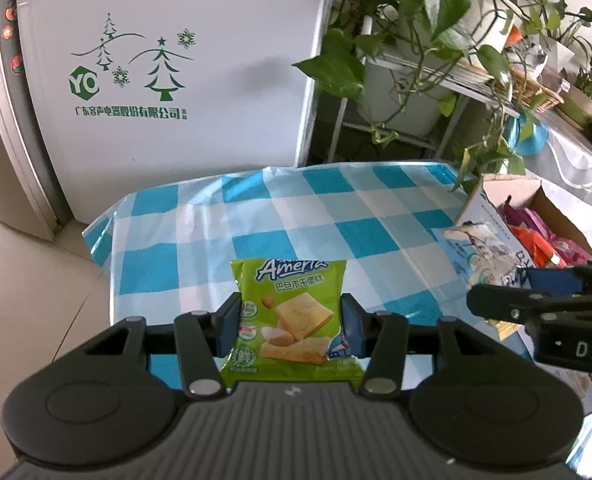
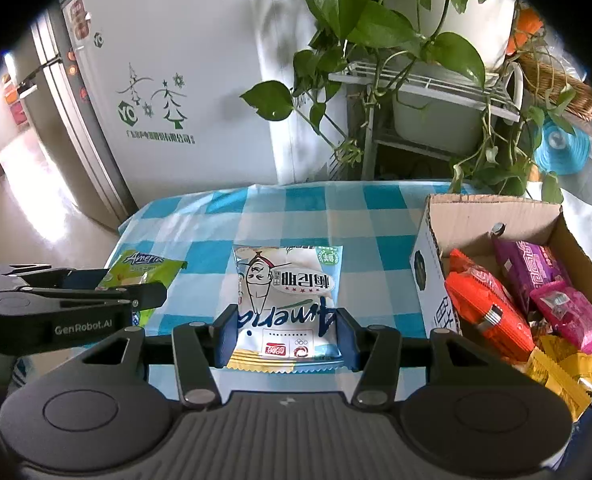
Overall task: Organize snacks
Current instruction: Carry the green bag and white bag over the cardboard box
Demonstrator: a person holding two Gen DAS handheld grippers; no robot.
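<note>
My left tongs (image 1: 292, 320) clamped on green snack pack (image 1: 292, 316), above checked desk (image 1: 256, 216). My right tongs (image 2: 286, 334) clamped on white snack pack (image 2: 286, 300). Cardboard box (image 2: 428, 256) of snacks at right.

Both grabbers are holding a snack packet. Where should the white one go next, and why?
Probably a short move to the right, over the open box. The right gripper is shut on the white packet, and the box beside it already holds orange, purple, pink and yellow packets. The left gripper, shut on the green packet, is farther from the box, so it could follow.
</note>
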